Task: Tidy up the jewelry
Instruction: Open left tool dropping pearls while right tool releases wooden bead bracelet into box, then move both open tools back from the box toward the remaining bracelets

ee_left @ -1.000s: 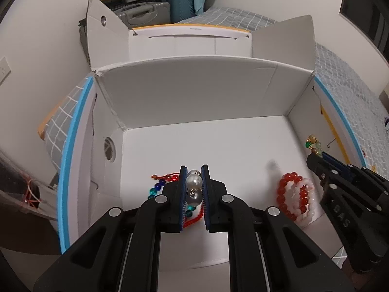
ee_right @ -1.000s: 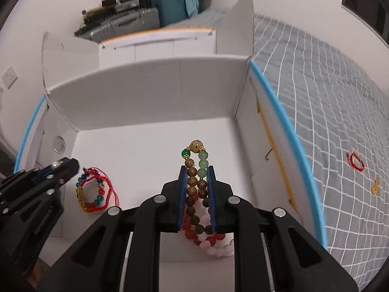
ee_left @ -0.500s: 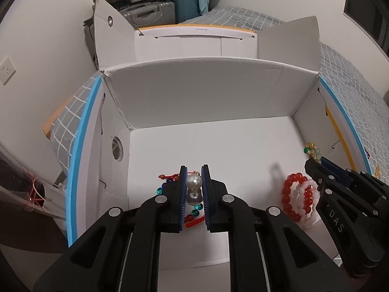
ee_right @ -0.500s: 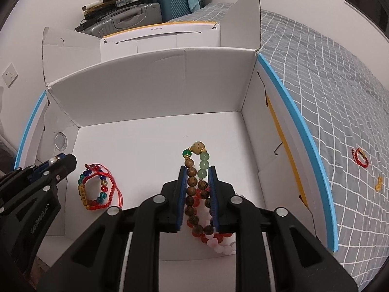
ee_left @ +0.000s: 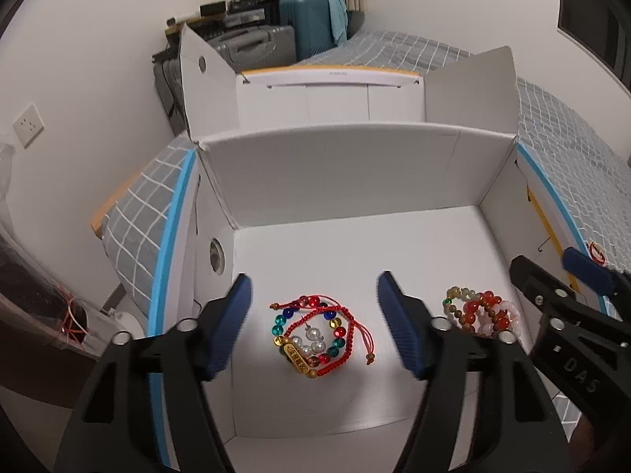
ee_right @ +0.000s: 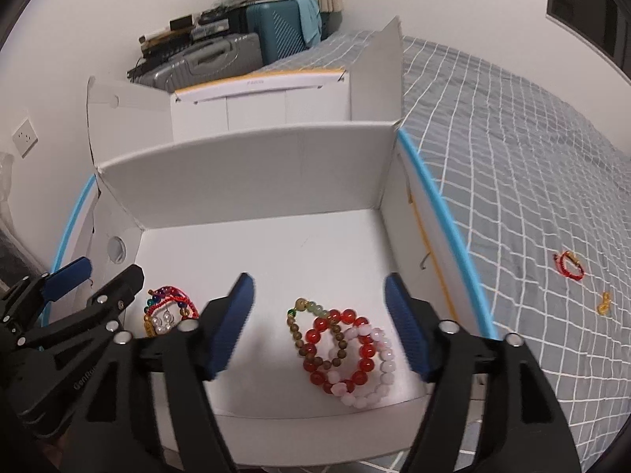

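Observation:
Over the white cardboard box my left gripper has its jaws opening, with nothing between the pads. Below it a pearl piece lies inside a multicoloured bead bracelet with red cord on the box floor. My right gripper is also opening and holds nothing. Under it a brown wooden bead bracelet rests across a red bead bracelet and a pale pink one. Each gripper shows at the edge of the other's view: the right, the left.
The box sits on a grey checked bedspread with its flaps raised. A red cord bracelet and a small yellow piece lie on the bed to the right. Suitcases are stacked by the far wall.
Both grippers went from shut to wide open. The pearl piece dropped onto the bead bracelet, and the wooden bracelet dropped onto the red and pink ones. Both views pulled back a little.

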Demonstrator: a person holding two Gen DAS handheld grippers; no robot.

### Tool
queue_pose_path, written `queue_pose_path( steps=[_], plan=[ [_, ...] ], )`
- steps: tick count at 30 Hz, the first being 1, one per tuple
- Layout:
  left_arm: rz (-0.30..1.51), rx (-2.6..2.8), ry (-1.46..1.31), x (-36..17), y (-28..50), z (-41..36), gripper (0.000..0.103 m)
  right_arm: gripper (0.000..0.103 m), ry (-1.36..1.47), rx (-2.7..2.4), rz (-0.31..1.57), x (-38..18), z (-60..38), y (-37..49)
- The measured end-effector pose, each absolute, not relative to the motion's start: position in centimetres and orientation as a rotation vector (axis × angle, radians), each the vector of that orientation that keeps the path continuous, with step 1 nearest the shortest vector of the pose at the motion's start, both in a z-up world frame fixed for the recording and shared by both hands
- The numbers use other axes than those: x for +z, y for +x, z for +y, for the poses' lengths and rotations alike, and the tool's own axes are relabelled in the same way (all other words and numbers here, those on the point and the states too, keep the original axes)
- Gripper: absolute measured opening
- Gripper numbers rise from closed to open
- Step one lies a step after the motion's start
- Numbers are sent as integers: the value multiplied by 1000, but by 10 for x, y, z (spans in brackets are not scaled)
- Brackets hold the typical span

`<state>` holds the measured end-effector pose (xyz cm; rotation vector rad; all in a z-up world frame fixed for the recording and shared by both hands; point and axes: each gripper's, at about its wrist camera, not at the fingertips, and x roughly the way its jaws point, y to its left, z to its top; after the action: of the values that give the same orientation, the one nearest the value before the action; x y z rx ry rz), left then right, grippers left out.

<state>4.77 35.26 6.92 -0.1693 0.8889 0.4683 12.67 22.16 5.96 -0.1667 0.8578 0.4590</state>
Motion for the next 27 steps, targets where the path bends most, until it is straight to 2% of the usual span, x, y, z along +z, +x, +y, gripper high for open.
queue_pose_path(
  steps=[1,3,4,9,13,27],
  plan=[
    [882,468,-169,71,47,351,77,74,-165,452,849,62,219,126],
    [867,464,-162,74,45,348,81,85,-167,421,827,69,212,126],
    [858,461,-161,76,45,346,86,87,-165,406,815,71,209,126],
    [828,438,-150,82,47,333,93,95,-140,352,764,83,181,127],
    [807,414,-131,86,52,313,97,95,-125,283,724,89,151,133],
    [759,278,-92,92,99,207,97,95,-69,125,638,100,12,145]
  ],
)
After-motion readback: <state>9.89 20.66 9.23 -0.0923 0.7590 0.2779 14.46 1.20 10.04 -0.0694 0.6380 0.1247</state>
